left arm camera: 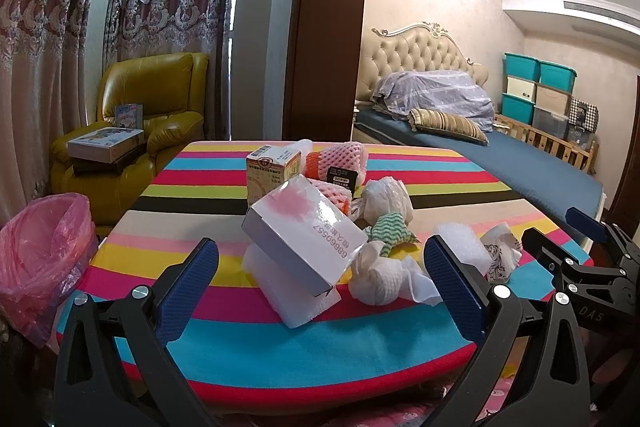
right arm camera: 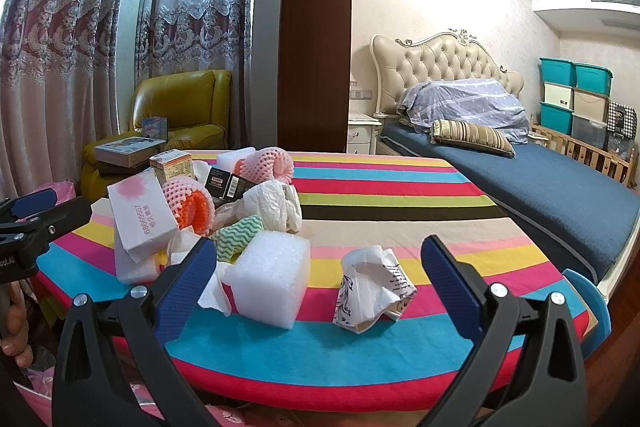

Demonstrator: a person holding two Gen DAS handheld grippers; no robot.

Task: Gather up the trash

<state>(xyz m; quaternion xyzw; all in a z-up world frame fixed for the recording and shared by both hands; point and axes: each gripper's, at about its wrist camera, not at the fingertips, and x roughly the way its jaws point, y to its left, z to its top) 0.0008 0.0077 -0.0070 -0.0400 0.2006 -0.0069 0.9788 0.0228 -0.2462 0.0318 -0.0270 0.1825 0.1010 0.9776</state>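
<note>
1. My left gripper [left arm camera: 322, 277] hovers at the table's [left arm camera: 304, 359] near edge, jaws spread wide, holding nothing, facing the white box [left arm camera: 304, 239].
2. My right gripper [right arm camera: 320, 277] is likewise agape and empty, with the foam block [right arm camera: 272, 277] and crumpled paper cup [right arm camera: 370, 289] lying between its jaws.
3. A pink-lined bin [left arm camera: 40, 255] stands left of the table.

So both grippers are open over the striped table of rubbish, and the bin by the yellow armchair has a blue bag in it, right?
Nearly. The bag in the bin is pink, not blue, as the left wrist view shows. The rest holds: the left gripper and the right gripper are both open over the striped table, and the bin stands by the yellow armchair.
</note>
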